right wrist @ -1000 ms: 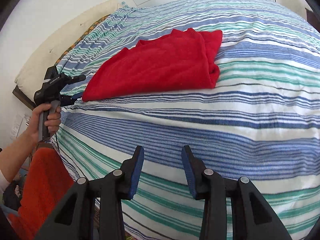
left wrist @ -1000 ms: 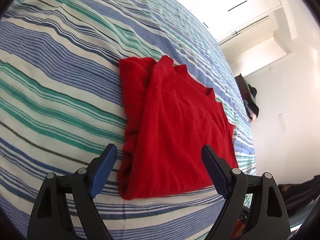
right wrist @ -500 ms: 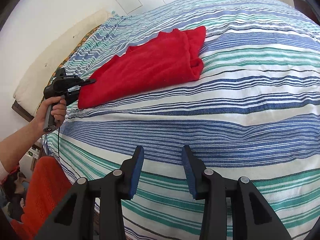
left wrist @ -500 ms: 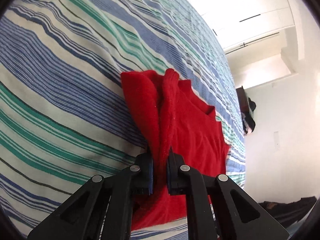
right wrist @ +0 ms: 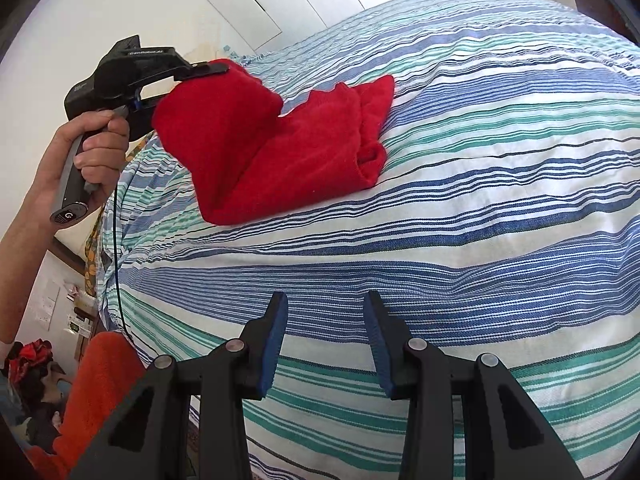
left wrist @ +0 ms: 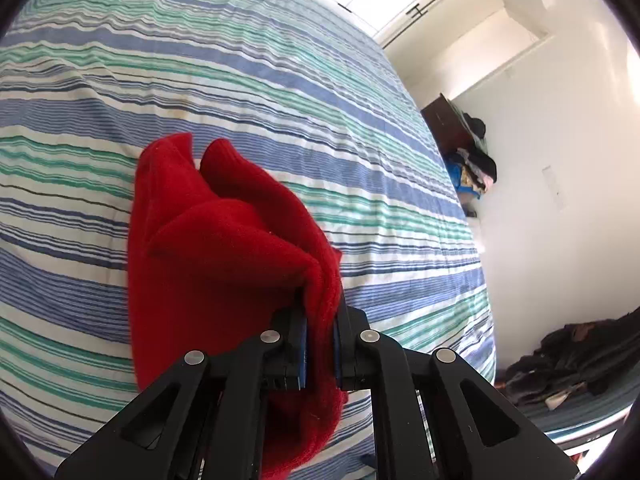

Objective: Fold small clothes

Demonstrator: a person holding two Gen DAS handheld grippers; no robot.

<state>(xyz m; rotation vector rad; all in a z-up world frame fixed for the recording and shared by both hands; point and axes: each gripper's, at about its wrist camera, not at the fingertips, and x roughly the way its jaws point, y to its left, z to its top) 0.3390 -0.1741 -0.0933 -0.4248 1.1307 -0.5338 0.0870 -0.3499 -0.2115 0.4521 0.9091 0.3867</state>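
Observation:
A red knit garment (left wrist: 224, 248) lies partly folded on the striped bed. My left gripper (left wrist: 320, 332) is shut on its near edge and holds that edge lifted off the bed, so the cloth bulges and drapes. In the right wrist view the left gripper (right wrist: 208, 70) shows at the upper left, with the garment (right wrist: 304, 148) hanging from it down to the bed. My right gripper (right wrist: 326, 344) is open and empty, low over the bedspread, well short of the garment.
The blue, green and white striped bedspread (right wrist: 480, 200) fills both views. A dark cabinet with piled clothes (left wrist: 468, 152) stands by the far wall. Dark clothes (left wrist: 568, 352) lie on the floor at the right. An orange cloth (right wrist: 100, 384) is beside the bed.
The left gripper closed on the garment's near edge and has now lifted it off the bed toward the far side. The right gripper stayed open and moved little.

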